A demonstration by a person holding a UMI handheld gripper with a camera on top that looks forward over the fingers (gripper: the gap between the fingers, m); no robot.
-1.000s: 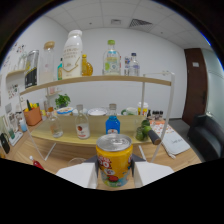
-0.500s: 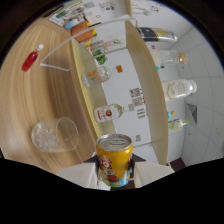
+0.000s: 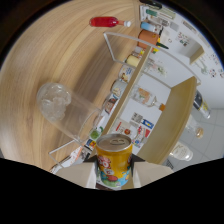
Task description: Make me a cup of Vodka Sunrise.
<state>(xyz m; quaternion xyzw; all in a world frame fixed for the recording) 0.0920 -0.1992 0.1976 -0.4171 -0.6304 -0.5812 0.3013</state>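
Tongs [image 3: 114,167]: clenched on the can [image 3: 114,159], one finger at each side, the whole turned sideways, likely for pouring.
Glass [image 3: 64,108]: holds ice, stands on the table [image 3: 55,55] at ten o'clock from the can, close ahead.
Red bottle [image 3: 106,22]: lying on the table at twelve o'clock, well beyond.

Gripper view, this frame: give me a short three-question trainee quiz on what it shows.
1. True or false: the gripper is shut on the yellow can.
2. What lies inside the clear glass?
3. The red bottle is: A) upright on the shelf B) lying on the wooden table C) between the fingers.

Key: 1 true; 2 ice; 3 B.
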